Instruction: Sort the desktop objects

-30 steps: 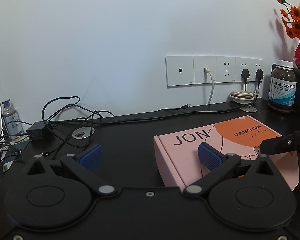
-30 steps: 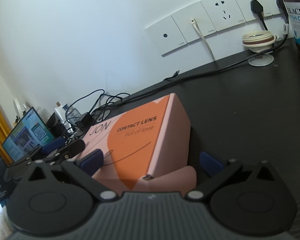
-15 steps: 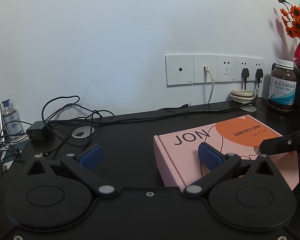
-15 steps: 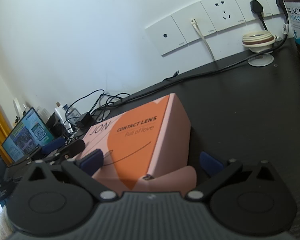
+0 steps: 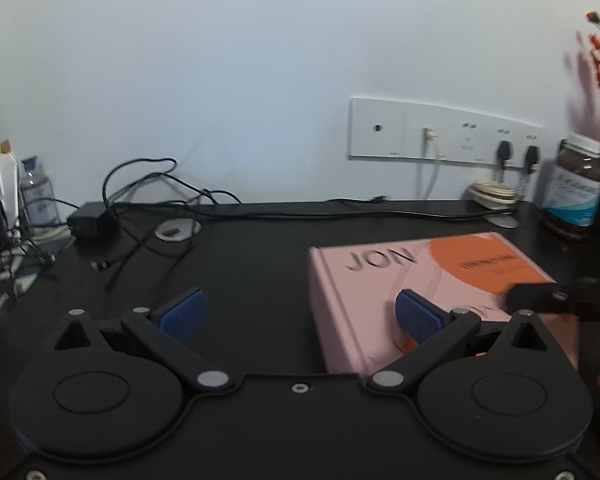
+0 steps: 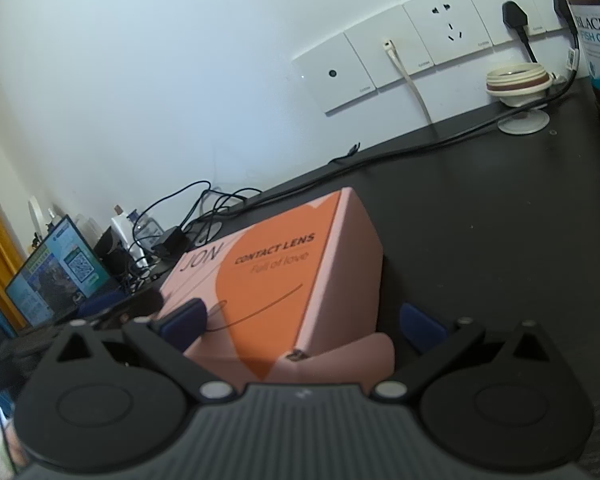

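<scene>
A pink and orange contact lens box lies flat on the black desk. My left gripper is open just left of the box's near left corner, and its right pad hangs over the lid. In the right wrist view the box sits between the wide-apart fingers of my open right gripper. Its left pad is over the lid and its right pad is beside the box's right wall. One right-gripper finger shows at the box's right edge.
A brown fish oil bottle and stacked tape rolls stand at the back right below the wall sockets. Tangled cables with a power adapter and a desk grommet lie back left. A lit laptop screen stands far left.
The left wrist view is now blurred and slightly tilted, so the left gripper has shifted a little. The box and the right gripper have not moved.
</scene>
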Available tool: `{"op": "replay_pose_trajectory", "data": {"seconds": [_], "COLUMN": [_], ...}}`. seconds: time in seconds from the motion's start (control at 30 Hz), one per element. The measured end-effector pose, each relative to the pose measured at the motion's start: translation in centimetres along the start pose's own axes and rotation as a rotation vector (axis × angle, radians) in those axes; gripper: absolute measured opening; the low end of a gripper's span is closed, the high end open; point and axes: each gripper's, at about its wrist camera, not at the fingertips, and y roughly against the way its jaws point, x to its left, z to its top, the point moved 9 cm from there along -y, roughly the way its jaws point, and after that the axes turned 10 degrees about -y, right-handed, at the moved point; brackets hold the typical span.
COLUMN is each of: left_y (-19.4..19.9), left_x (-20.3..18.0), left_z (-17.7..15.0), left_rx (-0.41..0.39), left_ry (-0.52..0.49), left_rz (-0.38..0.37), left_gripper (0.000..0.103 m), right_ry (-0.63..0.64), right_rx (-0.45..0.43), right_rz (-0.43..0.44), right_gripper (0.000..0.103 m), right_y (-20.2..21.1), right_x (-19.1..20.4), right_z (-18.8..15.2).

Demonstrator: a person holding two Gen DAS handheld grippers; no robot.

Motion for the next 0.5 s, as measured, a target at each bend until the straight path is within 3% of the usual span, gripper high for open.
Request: {"op": "replay_pose_trajectory", "data": {"seconds": [0.3,0.5], "left_y": [3.1,2.3], "left_x": [-2.6,-3.2], "left_z": [-1.1,-1.3], "left_rx": [-0.07,-0.037], "left_ry": [-0.101,-0.115], "left_rz": [0.002,-0.031], "left_gripper": [0.103,0.103], "right_ry": [-0.001,0.0], "right_rx": [-0.003,-0.004], "right_rz": [0.0,-0.003], "right_gripper": [0.102,0.102], "right_y": [0.0,0.0], "right_x": [0.0,0.1], "right_z": [0.0,0.0]}}
